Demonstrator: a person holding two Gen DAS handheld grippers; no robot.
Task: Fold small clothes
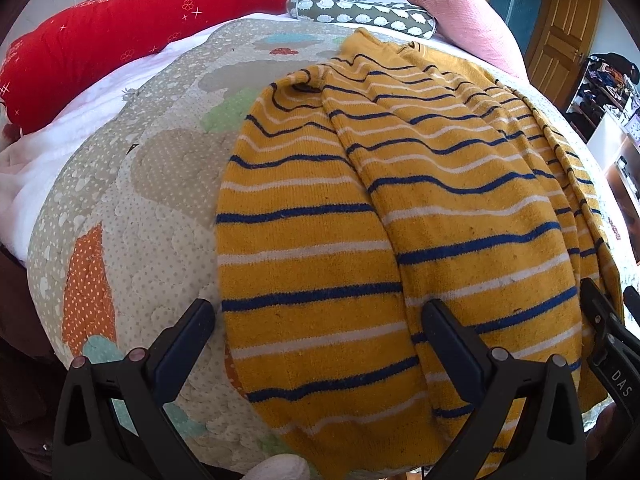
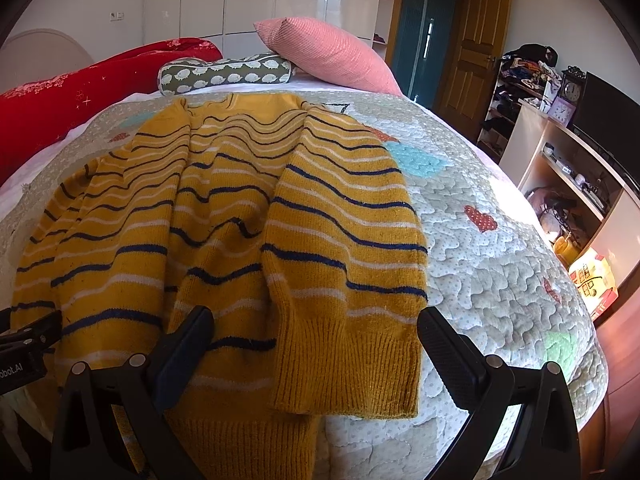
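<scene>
A small mustard-yellow sweater with blue and white stripes (image 1: pixel 400 208) lies on the quilted bed cover, both sleeves folded in over its body. In the right wrist view the sweater (image 2: pixel 224 216) shows its right sleeve with the ribbed cuff (image 2: pixel 348 364) lying on top near the hem. My left gripper (image 1: pixel 320 344) is open and empty, its jaws spread over the sweater's left sleeve near the hem. My right gripper (image 2: pixel 314 344) is open and empty, its jaws either side of the ribbed cuff. The right gripper shows at the left wrist view's right edge (image 1: pixel 608 332).
The quilted cover (image 2: pixel 500 264) lies over the bed. A red duvet (image 1: pixel 100 44), a hedgehog-print bolster (image 2: pixel 224 72) and a pink pillow (image 2: pixel 324 52) lie at the head. Shelves with clutter (image 2: pixel 572 184) and a wooden door (image 2: pixel 476 48) stand to the right.
</scene>
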